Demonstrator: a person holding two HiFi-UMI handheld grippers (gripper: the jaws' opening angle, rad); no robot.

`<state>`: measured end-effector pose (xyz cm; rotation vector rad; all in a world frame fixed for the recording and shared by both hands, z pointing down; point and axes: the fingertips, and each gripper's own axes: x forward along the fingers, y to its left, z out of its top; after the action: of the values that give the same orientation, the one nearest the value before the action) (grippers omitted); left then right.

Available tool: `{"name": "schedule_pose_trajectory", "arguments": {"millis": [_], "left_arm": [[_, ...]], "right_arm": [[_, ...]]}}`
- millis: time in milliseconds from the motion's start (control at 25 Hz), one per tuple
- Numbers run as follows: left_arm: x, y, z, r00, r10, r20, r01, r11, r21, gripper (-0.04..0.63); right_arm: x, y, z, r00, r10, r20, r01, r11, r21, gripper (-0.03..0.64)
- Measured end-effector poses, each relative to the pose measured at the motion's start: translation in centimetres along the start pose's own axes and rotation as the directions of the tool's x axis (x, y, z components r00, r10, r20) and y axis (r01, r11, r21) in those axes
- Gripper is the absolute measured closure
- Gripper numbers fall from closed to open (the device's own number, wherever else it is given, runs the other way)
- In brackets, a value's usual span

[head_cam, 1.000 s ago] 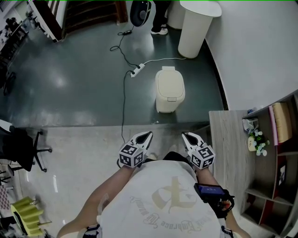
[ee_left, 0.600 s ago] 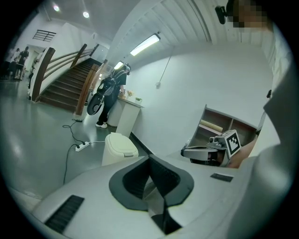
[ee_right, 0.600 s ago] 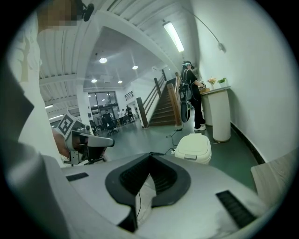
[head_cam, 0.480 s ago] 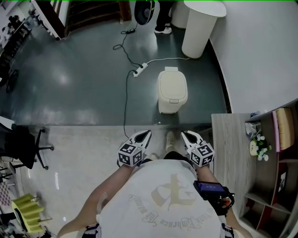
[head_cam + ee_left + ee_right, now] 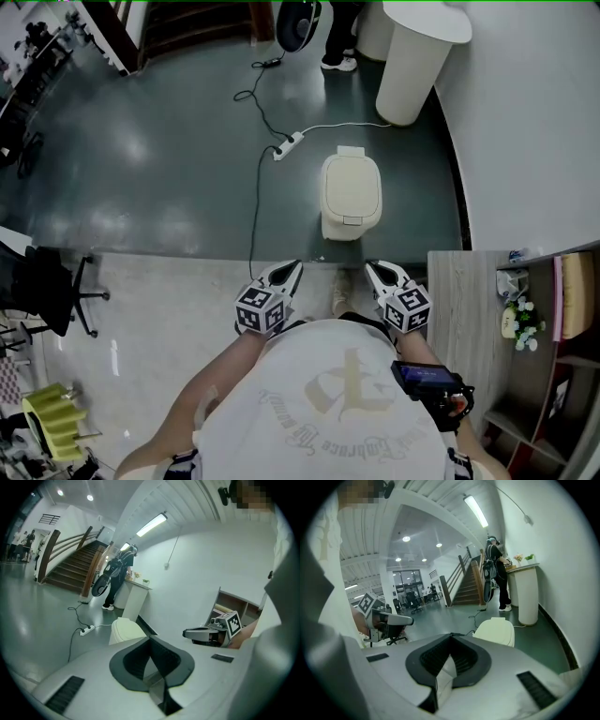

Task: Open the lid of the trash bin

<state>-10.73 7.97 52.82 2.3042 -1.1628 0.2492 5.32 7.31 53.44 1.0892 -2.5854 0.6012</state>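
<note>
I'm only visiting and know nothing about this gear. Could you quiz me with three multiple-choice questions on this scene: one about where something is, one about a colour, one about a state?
1. Where is the trash bin?
A. Behind the person
B. On the dark floor, ahead of the left gripper and the right gripper
C. Lifted between the grippers

2. What colour is the bin?
A. Cream
B. Red
C. Black

3. How is the bin's lid?
A. Propped upright
B. Taken off
C. Shut

Answers:
1 B: the head view shows it standing on the floor beyond both grippers, with neither touching it.
2 A: it looks cream in all three views.
3 C: the lid lies flat on the bin's top.
</note>
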Motion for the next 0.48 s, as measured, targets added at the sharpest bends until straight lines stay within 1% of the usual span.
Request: {"name": "schedule_pose_trajectory", "arguments": {"millis": [160,320,480], "left_arm": [[2.7,0.9,1.4,1.000,-0.005,-0.010,0.005,1.000,0.006,0.581],[5.1,1.5,2.3,0.999,-0.021,-0.029,0.021,1.000,0.015,0.581],[7.3,2.4,3.2,0.999,-0.019,-0.045,0.020,1.000,0.015,0.581]], "right_arm": [[1.7,-2.6,1.2,1.000,0.002,-0.005,-0.002,1.000,0.001,0.611],[3.2,-4.7,1.4,1.000,0.001,-0.016,0.000,1.000,0.018,0.611],[4.5,-6.5,1.7,0.999,0.009,-0.033,-0.008,0.999,0.031,0.611]]}}
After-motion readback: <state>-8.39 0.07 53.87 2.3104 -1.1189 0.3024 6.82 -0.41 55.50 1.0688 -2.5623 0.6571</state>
